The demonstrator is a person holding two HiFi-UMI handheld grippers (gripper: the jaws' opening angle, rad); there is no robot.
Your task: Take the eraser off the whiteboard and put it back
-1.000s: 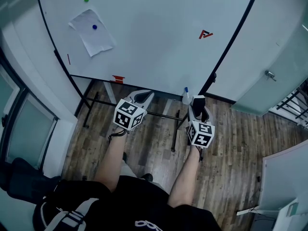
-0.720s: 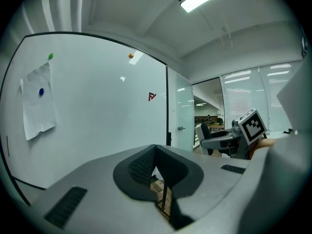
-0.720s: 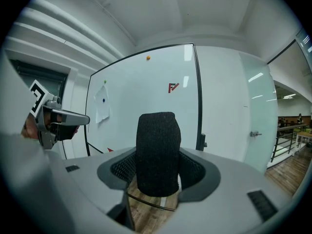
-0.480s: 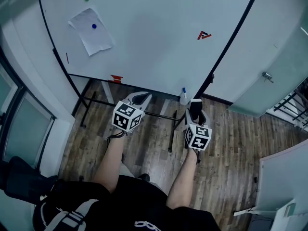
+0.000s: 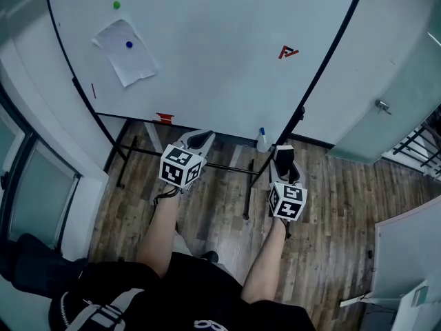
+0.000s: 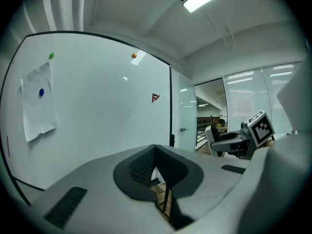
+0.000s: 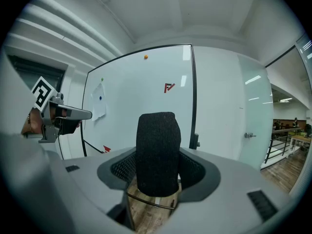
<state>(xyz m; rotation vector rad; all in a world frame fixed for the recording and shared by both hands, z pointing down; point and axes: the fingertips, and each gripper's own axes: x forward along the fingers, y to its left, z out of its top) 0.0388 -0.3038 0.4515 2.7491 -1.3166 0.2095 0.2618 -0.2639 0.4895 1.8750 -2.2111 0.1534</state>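
**Black eraser (image 7: 157,145) off the whiteboard (image 5: 207,54), return not yet made**

The whiteboard stands ahead of me with no eraser on it, so I judge only the putting back is left. My right hand-held gripper (image 7: 157,179), spread wide, pinches the eraser upright, apart from the whiteboard. My left hand-held gripper (image 6: 155,169) is pressed together, empty.

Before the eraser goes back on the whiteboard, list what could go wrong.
1. The eraser sticks far out past the jaws of the right gripper, so pressing it against the whiteboard may tilt or twist it loose.
2. A small blue-capped bottle stands at the board's lower edge, close to that gripper in the head view. A low approach could knock it off.
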